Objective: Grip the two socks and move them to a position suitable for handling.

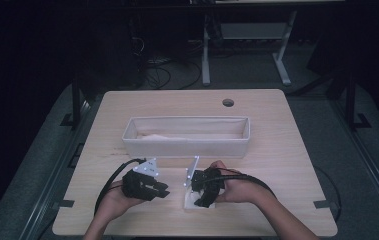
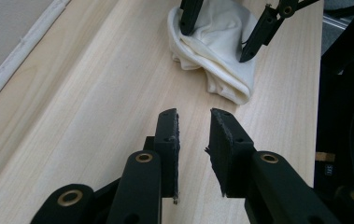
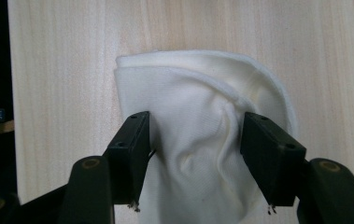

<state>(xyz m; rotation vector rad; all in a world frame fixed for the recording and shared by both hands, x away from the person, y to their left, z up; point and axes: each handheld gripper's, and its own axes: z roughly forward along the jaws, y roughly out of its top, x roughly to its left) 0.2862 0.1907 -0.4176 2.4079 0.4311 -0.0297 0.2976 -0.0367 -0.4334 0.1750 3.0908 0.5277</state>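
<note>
In the high view the right gripper (image 1: 203,192) covers most of the white cloth (image 1: 191,202). In the right gripper view the bottom edge cuts off the near end of the cloth. Inside the fabric bin (image 1: 187,145), the pale content is too dim to tell.

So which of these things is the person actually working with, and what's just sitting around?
In the job:
- white cloth, folded on the table
- right tool, jaws either side of the cloth
- left tool, jaws apart with nothing between them, beside the cloth

Just there:
- white fabric bin, behind the hands
- table
</note>
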